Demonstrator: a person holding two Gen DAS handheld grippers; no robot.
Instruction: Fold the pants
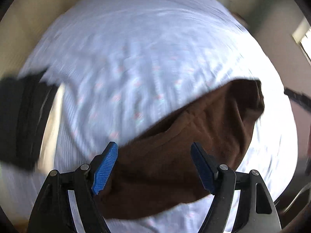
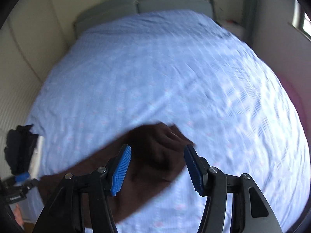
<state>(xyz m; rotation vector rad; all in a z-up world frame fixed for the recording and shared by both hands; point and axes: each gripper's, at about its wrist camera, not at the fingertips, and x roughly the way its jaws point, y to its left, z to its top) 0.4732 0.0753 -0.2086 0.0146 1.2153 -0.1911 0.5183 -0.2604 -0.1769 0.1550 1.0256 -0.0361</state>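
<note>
The brown pants (image 1: 175, 165) lie bunched on the bed (image 1: 136, 58), near edge. Left claw (image 1: 154, 167) and right claw (image 2: 157, 169) hang released above them, holding nothing. Best flatten the cloth before regripping corners.

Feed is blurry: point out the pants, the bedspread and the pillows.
pants (image 1: 175, 155), left wrist view, rumpled middle.
bedspread (image 2: 155, 68), right wrist view, bare centre.
pillows (image 2: 171, 2), right wrist view, right pillow's face.
</note>
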